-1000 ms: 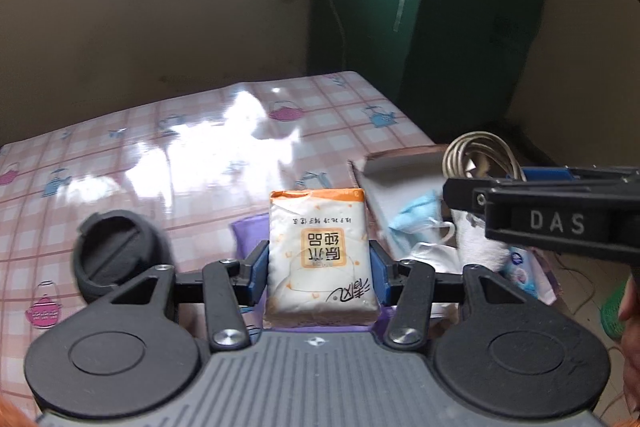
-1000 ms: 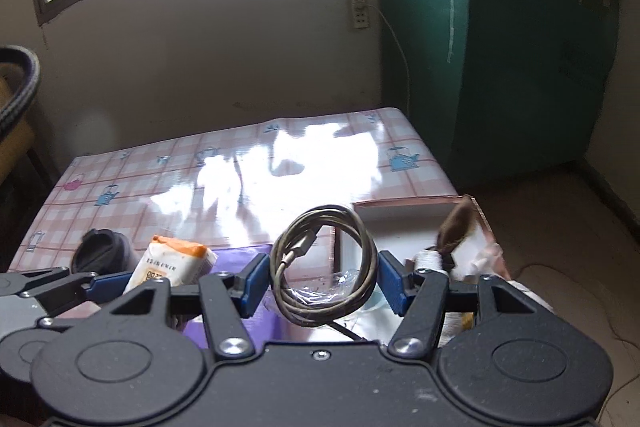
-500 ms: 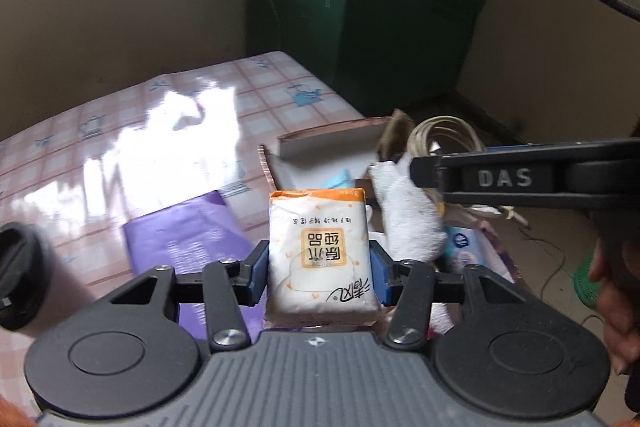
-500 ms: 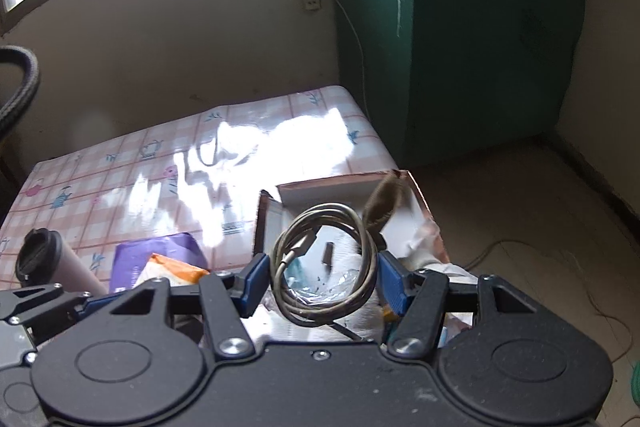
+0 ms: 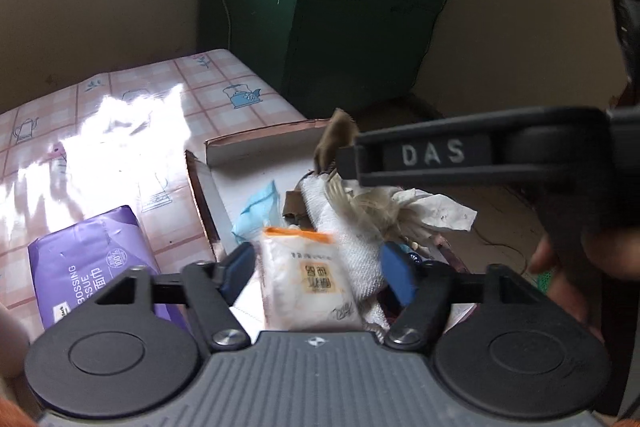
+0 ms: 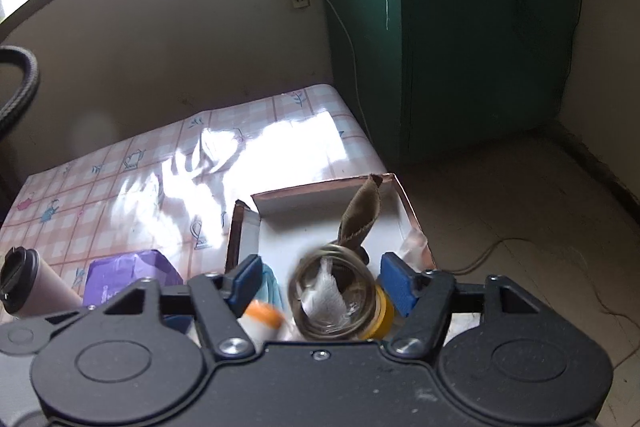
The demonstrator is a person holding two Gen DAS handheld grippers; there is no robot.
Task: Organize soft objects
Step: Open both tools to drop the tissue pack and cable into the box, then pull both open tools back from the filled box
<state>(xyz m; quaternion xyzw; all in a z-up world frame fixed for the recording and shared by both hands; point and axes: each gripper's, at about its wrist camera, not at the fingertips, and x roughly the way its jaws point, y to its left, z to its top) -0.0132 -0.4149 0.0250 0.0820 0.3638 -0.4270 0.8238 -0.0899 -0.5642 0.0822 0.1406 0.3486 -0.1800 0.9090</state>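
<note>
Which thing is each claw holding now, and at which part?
Nothing: both claws are opening. The tissue packet sits loose in the left claw, the coiled cable in the right claw.

We see lots of bare desk (image 6: 132,183) at the back, so tongs could pass there. The box (image 6: 320,193) is crowded near us with a white cloth (image 5: 352,235) and a brown rag (image 6: 360,215) sticking up. Only its far corner is free. A purple tissue pack (image 5: 88,259) and a cup (image 6: 28,283) block the left.
</note>
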